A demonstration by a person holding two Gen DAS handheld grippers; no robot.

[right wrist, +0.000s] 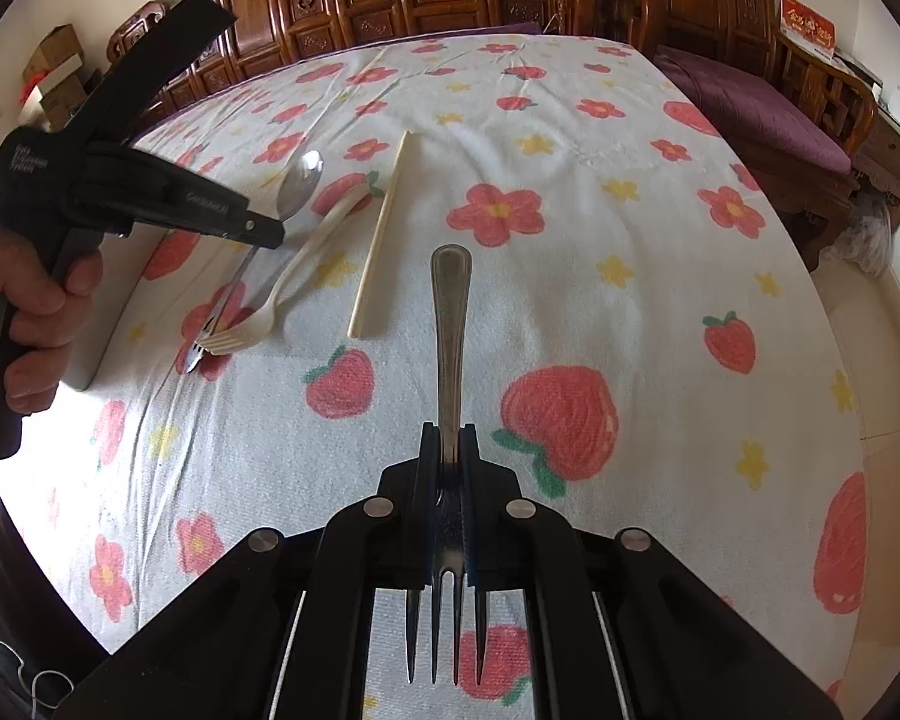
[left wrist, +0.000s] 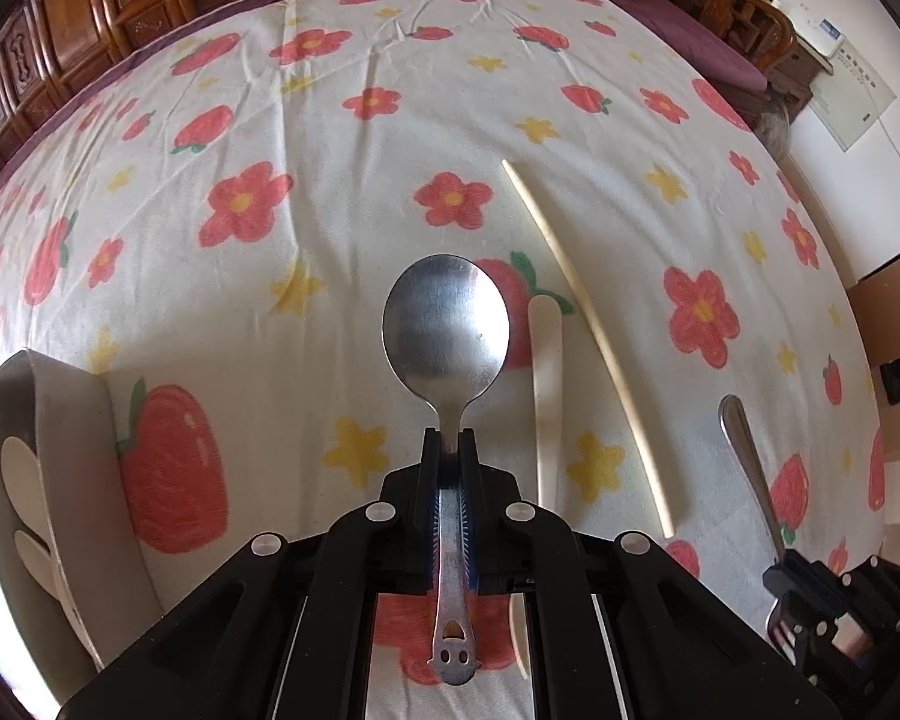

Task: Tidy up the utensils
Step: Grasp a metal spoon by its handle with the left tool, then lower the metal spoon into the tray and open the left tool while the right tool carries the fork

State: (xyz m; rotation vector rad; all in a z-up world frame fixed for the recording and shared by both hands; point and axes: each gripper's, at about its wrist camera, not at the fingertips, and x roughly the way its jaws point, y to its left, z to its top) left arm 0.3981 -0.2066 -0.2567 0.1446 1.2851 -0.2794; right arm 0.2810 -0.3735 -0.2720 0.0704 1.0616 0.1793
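Metal spoon [left wrist: 447, 324]: seen at the centre of the left wrist view, bowl pointing up-frame, handle running back between the jaws. It is pinched at the neck by the left gripper [left wrist: 449, 441], whose jaws are pressed together on it. It is judged stiff, smooth and moderately light; a slip or pivot is likely unless it is held on the flat handle near the neck.

Metal fork [right wrist: 450, 324]: centre of the right wrist view, clamped by the right gripper [right wrist: 450, 438], tines toward the camera, handle up-frame. It is judged equally rigid and slippery.

Plastic fork [right wrist: 282, 294] and single chopstick [right wrist: 381, 234]: laid on the flowered cloth [right wrist: 600, 360], left of centre; judged light and easily nudged.

Grey tray [left wrist: 60, 450]: lower left of the left wrist view, cut off by the frame; pale pieces are seen inside, and their kind cannot be made out.
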